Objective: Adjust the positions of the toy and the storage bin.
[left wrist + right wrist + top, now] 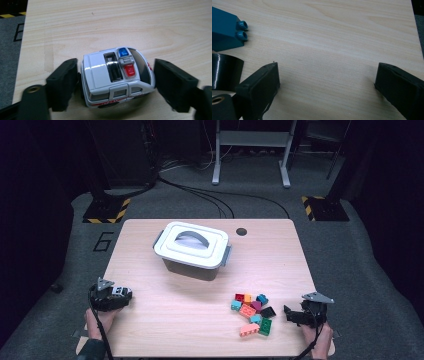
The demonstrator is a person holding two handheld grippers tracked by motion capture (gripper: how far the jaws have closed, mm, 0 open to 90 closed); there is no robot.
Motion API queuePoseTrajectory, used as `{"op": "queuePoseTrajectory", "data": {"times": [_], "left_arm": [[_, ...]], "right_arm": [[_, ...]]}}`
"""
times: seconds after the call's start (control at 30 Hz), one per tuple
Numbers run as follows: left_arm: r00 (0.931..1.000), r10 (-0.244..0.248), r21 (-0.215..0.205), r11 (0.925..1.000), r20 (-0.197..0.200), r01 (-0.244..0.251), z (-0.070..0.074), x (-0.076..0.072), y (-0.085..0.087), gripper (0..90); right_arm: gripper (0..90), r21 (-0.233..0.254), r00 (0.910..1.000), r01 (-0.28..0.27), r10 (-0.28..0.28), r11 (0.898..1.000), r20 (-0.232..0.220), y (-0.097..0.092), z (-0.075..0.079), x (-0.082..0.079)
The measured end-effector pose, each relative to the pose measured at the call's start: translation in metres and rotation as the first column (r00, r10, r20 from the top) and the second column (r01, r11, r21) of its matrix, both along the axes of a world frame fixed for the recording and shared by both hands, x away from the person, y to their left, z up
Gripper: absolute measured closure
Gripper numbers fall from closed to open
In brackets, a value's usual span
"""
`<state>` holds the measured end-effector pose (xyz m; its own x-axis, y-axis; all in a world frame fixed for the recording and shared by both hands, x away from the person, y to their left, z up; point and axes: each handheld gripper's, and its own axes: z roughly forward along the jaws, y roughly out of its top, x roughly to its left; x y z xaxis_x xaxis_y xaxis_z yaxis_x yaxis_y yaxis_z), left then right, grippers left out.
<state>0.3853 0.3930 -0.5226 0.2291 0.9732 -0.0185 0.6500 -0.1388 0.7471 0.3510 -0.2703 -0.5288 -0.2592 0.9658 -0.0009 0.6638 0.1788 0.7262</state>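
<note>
The table point(200, 295) is pale matt wood grain, the toy ambulance point(116, 77) glossy white with shiny glazing, the bricks point(252, 312) smooth plastic, the box point(192, 250) plastic, and the gripper pads point(262, 85) matt black.

"6" on floor point(102, 241); "AMBULAN…" on toy car point(117, 76)

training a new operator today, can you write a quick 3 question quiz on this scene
1. True or false: the white lid is on the storage box.
2. What sits between the left gripper's jaws? A) toy ambulance B) teal brick C) nothing
3. Near which gripper do the toy bricks lie?

Key: 1 true; 2 A, with both jaws slightly apart from the car; 3 the right gripper, jaws wide over bare table.
</note>
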Motion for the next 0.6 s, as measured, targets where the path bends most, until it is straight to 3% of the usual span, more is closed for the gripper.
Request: {"op": "queuePoseTrajectory", "data": {"times": [0.2, 0.33, 0.4, 0.6], "left_arm": [[0.9997, 0.003, 0.001, 1.0000, 0.026, -0.003, 0.014, -0.007, 0.000, 6.9], [0.9975, -0.046, 0.005, 0.9990, 0.054, 0.046, 0.035, -0.012, -0.006, 4.9], [0.9970, -0.067, 0.004, 0.9977, 0.038, 0.067, 0.040, -0.012, -0.008, 4.5], [0.9859, -0.160, -0.011, 0.9869, 0.048, 0.161, 0.063, -0.002, -0.030, 1.6]], "right_arm": [[4.7, 0.000, 1.0000, 0.000, 0.000, 1.000, 0.000, 0.000, 0.000, 0.000], [4.8, 0.000, 1.0000, 0.000, 0.000, 1.000, 0.000, 0.000, 0.000, 0.000], [4.8, 0.000, 1.0000, 0.000, 0.000, 1.000, 0.000, 0.000, 0.000, 0.000], [4.9, 0.001, 1.0000, 0.001, -0.001, 1.000, 0.000, 0.000, 0.000, 0.000]]}}
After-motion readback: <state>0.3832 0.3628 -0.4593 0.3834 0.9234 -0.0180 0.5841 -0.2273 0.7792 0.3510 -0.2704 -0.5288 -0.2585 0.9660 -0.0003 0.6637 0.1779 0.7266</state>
